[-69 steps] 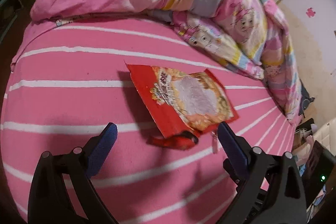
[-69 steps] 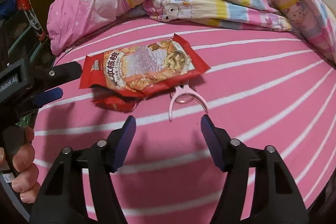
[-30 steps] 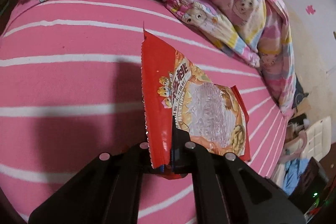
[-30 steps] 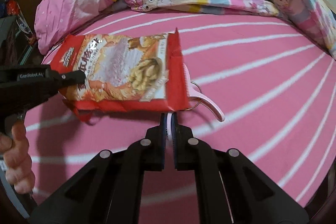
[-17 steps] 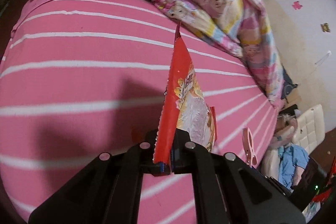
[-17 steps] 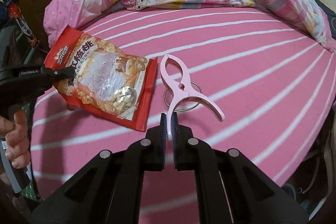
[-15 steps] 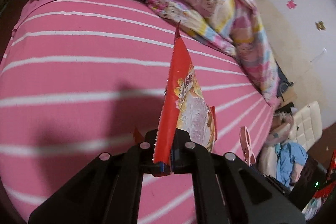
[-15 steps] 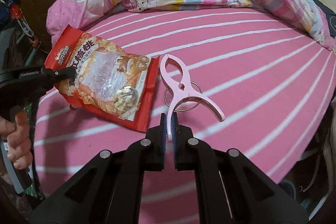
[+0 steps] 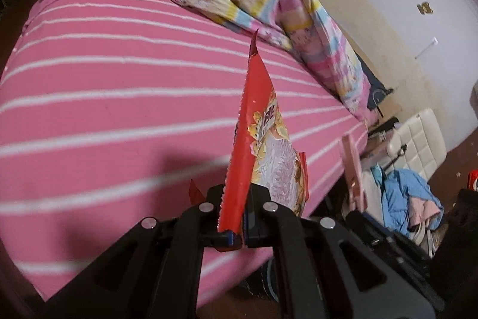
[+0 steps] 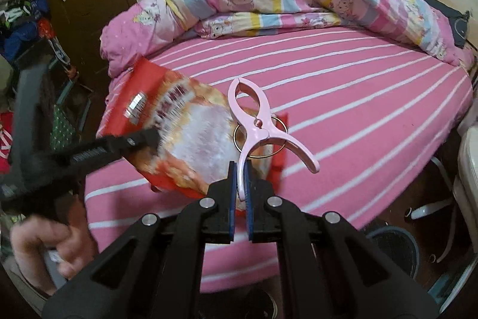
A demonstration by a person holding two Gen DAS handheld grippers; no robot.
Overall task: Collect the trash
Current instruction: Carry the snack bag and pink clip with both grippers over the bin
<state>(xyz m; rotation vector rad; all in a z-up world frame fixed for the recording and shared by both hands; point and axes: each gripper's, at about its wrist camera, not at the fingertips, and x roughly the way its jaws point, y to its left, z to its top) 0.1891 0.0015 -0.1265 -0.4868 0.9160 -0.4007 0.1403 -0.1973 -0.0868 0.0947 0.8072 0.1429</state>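
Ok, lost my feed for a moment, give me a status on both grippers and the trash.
Left gripper shut on snack bag, lifted off bed. Right gripper shut on pink clip. Nothing in the way.

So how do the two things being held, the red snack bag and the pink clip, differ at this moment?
The red snack bag is flat, crinkly printed foil; the pink clip is a rigid plastic clamp with a metal ring. The bag is the larger. The left gripper pinches the bag by its red edge, while the right gripper holds the clip by one handle. Both are lifted clear of the striped bed.
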